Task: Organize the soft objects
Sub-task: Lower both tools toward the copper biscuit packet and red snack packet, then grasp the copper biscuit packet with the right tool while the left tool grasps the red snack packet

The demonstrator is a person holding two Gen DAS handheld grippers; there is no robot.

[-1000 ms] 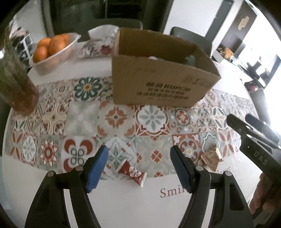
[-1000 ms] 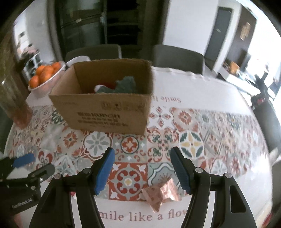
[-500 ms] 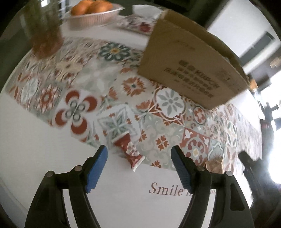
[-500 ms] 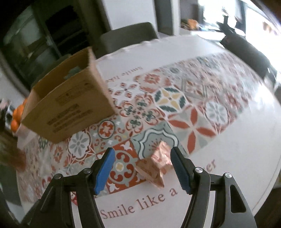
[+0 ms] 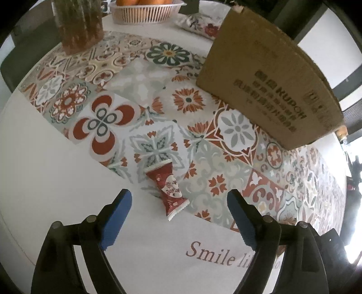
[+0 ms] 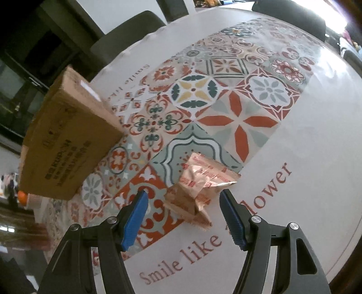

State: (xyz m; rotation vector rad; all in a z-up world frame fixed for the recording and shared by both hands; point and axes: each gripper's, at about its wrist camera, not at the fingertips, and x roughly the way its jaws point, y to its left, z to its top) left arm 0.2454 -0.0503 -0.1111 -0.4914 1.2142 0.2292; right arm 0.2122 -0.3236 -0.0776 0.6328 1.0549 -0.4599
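Note:
A small red and white snack packet (image 5: pixel 168 187) lies on the patterned tablecloth, just ahead of my left gripper (image 5: pixel 179 218). That gripper's jaws are opening, with nothing between the blue pads. A crumpled pink foil packet (image 6: pixel 199 184) lies at the cloth's edge, partly between the fingertips of my right gripper (image 6: pixel 184 214), which stands open without pressing it. The brown cardboard box (image 5: pixel 269 83) stands behind both packets, also in the right wrist view as the cardboard box (image 6: pixel 67 138). Its inside is hidden from here.
A white basket of oranges (image 5: pixel 144 11) and a tall brownish glass vase (image 5: pixel 78 24) stand at the far left. A floral pouch (image 5: pixel 199 23) lies behind the box. Dark chairs (image 6: pixel 129 36) ring the round white table (image 6: pixel 321 158).
Both grippers have sunk toward the table and rolled, so the views tilt. The left jaws have spread wider. The pink packet has come in between the right fingertips.

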